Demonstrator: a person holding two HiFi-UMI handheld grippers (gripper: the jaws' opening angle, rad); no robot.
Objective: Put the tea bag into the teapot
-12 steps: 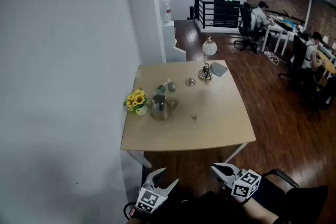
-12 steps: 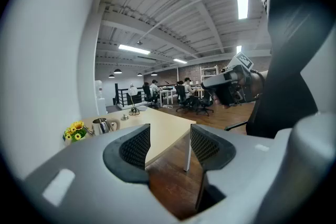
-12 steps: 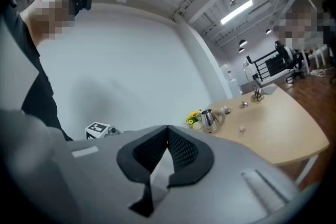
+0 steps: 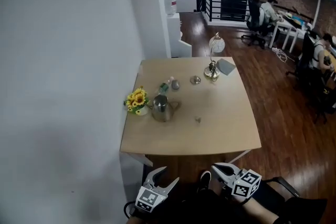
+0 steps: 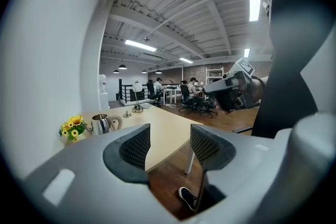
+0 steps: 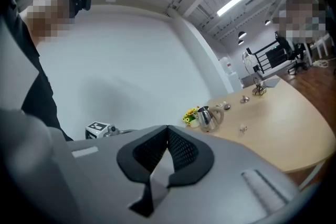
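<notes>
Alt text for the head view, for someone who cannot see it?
A metal teapot stands on a wooden table beside yellow flowers, with what looks like the tea bag to its right. Short of the table, the left gripper is open, the right gripper shut.

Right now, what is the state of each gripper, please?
Left gripper: open, holding nothing.
Right gripper: closed, holding nothing.

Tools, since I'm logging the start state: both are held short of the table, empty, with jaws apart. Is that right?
Not quite. The right tool has its jaws together, as the right gripper view shows; only the left tool has its jaws apart. Both are empty and held short of the table.
</notes>
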